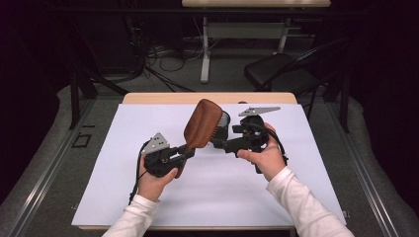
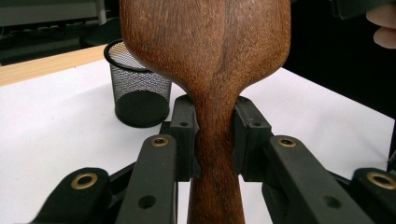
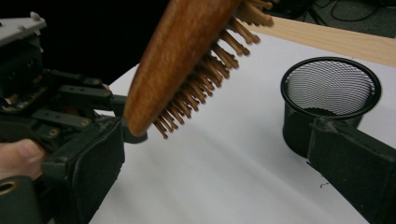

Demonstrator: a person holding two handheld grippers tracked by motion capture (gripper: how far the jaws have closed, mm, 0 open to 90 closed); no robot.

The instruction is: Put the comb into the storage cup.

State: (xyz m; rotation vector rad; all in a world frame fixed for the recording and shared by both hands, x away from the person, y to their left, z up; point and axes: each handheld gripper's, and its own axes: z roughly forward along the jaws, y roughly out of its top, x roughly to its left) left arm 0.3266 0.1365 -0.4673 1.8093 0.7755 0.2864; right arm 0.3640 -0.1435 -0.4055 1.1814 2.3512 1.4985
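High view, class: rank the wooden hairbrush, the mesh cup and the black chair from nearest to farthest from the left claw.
1. Wooden hairbrush: its handle clamped in the left claw.
2. Mesh cup: on the table behind the brush.
3. Black chair: on the floor beyond the table.

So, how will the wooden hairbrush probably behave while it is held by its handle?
The wooden hairbrush looks rigid, so it should not bend. The left tongs clamp only its narrow handle while the wide head stands above, so it may pivot if bumped. The smooth wood may slip a little.
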